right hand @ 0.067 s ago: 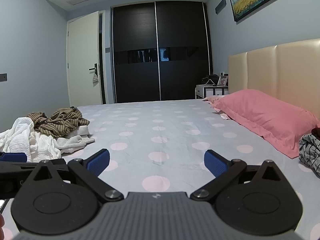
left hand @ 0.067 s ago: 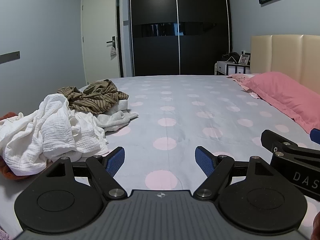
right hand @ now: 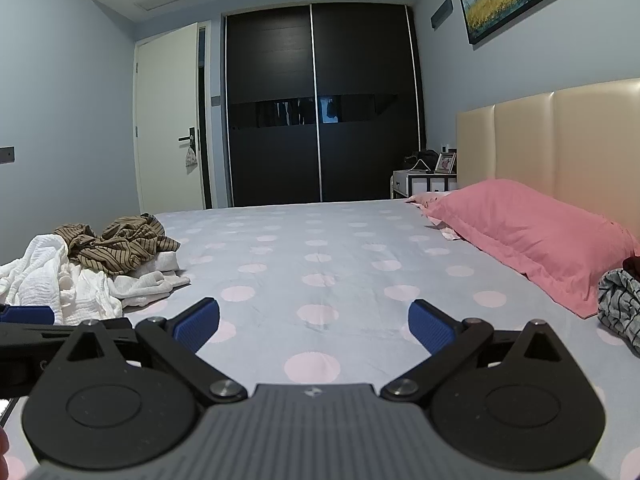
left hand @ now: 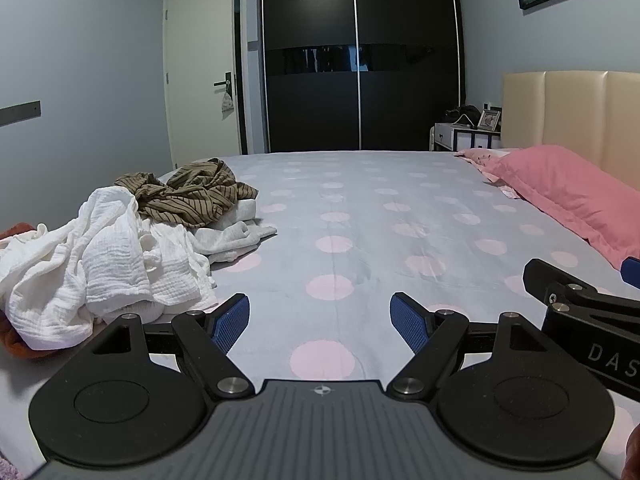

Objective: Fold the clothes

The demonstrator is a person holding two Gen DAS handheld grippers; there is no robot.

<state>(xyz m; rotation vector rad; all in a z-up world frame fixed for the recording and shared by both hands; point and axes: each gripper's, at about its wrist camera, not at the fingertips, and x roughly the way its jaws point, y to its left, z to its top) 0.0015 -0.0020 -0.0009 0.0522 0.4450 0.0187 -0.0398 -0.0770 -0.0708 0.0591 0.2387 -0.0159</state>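
Your grey bedsheet with pink dots [left hand: 360,200] lies bare ahead; the crumpled white muslin garment [left hand: 108,264] heaps at near left. Left gripper [left hand: 320,320] and right gripper [right hand: 314,322] both gape wide, empty. Grabbing bunched layers risks dragging the brown striped garment [left hand: 192,196] along.

Open bedsheet [left hand: 360,264] ahead; clothes pile [left hand: 120,256] left, pink pillow [left hand: 568,196] right
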